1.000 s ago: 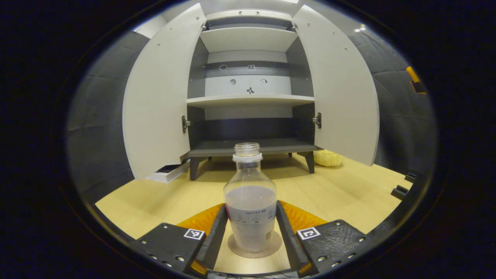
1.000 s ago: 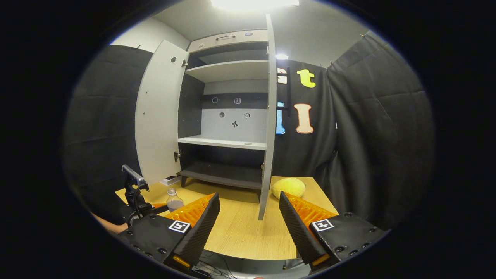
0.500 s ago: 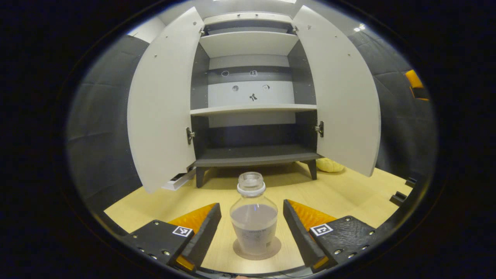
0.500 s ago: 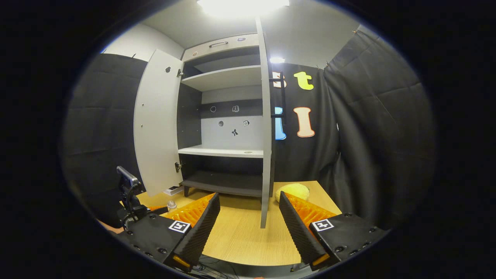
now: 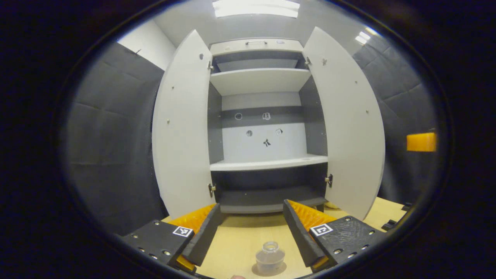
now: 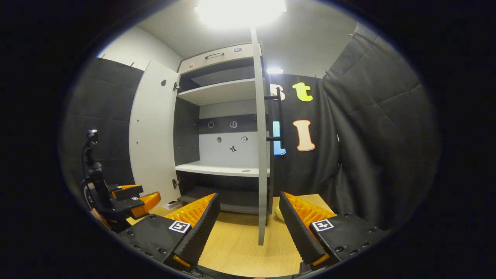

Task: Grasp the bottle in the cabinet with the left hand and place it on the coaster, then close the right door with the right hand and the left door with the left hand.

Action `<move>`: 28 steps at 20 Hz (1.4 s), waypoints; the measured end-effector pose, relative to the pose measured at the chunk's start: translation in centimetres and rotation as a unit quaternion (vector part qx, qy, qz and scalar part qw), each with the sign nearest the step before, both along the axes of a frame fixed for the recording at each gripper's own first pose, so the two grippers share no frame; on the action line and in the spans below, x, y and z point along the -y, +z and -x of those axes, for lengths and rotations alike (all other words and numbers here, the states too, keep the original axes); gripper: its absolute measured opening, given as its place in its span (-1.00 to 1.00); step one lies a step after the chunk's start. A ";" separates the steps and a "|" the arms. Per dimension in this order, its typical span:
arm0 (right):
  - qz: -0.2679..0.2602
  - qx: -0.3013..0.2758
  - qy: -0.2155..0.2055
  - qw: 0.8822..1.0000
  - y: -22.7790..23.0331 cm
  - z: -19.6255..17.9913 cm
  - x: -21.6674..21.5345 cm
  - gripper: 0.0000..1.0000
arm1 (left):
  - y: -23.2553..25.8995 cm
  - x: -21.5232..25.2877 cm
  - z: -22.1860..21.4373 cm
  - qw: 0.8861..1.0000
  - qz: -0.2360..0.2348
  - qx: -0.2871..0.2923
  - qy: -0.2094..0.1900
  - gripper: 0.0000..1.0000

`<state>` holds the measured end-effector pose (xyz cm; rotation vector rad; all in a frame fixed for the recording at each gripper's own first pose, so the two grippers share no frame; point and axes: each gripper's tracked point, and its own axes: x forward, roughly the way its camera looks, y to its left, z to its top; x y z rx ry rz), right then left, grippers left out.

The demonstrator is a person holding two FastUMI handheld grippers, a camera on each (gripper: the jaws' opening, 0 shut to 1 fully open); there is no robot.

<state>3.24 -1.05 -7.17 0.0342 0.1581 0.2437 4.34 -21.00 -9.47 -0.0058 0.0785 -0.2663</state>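
Clear plastic, the bottle [image 5: 270, 257] is standing upright on the coaster [image 5: 269, 268] on the table [image 5: 240, 240], at 6 o'clock in the left gripper view, below and between the spread fingers of the left gripper [image 5: 251, 231], which is gaping and touching nothing. At 12 o'clock the cabinet [image 5: 260, 128] is showing both doors swung wide. In the right gripper view, the right gripper [image 6: 249, 228] is hanging open, with the right door's [image 6: 262, 155] edge between its fingers, seemingly just beyond them. At 9 o'clock there, the left gripper [image 6: 128, 197] is hovering above the table's edge.
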 end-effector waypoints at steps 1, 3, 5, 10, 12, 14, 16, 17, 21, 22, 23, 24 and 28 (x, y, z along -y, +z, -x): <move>-0.001 0.000 -0.003 1.000 0.1 -0.4 -0.1 0.95 | 0.8 -0.5 -0.2 1.000 0.002 -0.001 0.003 0.87; -0.006 0.002 -0.008 1.000 0.6 -1.2 -0.4 0.96 | 1.9 -2.1 -0.6 1.000 0.001 -0.008 0.015 0.88; -0.007 -0.001 -0.019 1.000 0.9 -1.9 -0.6 0.96 | 3.1 -3.6 -0.9 1.000 0.003 -0.011 0.021 0.88; 0.002 -0.008 -0.056 0.998 1.9 -3.4 0.6 0.95 | 5.5 -6.7 -2.3 0.999 -0.022 0.012 0.031 1.00; 0.002 -0.013 -0.086 0.996 2.4 -4.0 2.1 0.96 | 5.7 -7.1 -2.7 0.999 -0.019 0.011 0.028 1.00; 0.014 -0.019 -0.129 0.991 2.8 -4.7 4.2 0.96 | 6.0 -7.6 -3.1 0.999 -0.016 0.012 0.026 1.00; 0.028 -0.012 -0.173 0.984 3.9 -5.1 6.8 0.96 | 6.2 -8.7 -3.3 0.999 -0.016 0.017 0.033 0.87; 0.031 -0.007 -0.190 0.981 4.6 -5.4 7.7 0.95 | 6.1 -9.3 -3.3 0.999 -0.016 0.018 0.036 0.87; 0.036 0.013 -0.249 0.968 6.9 -6.9 10.7 0.95 | 5.7 -12.5 -2.3 0.998 -0.012 0.012 0.057 0.87; 0.038 0.017 -0.264 0.964 7.5 -7.3 11.3 0.95 | 5.6 -13.3 -2.2 0.998 -0.012 0.012 0.064 0.87; 0.041 0.021 -0.276 0.960 7.9 -7.8 11.7 0.95 | 5.4 -14.1 -2.2 0.997 -0.011 0.012 0.073 1.00; 0.041 0.024 -0.285 0.957 8.4 -8.3 11.9 0.95 | 5.4 -15.0 -2.2 0.996 -0.010 0.011 0.083 0.87; 0.052 0.038 -0.293 0.954 9.4 -10.5 11.2 0.95 | 5.2 -18.2 -1.9 0.994 -0.010 0.010 0.107 0.87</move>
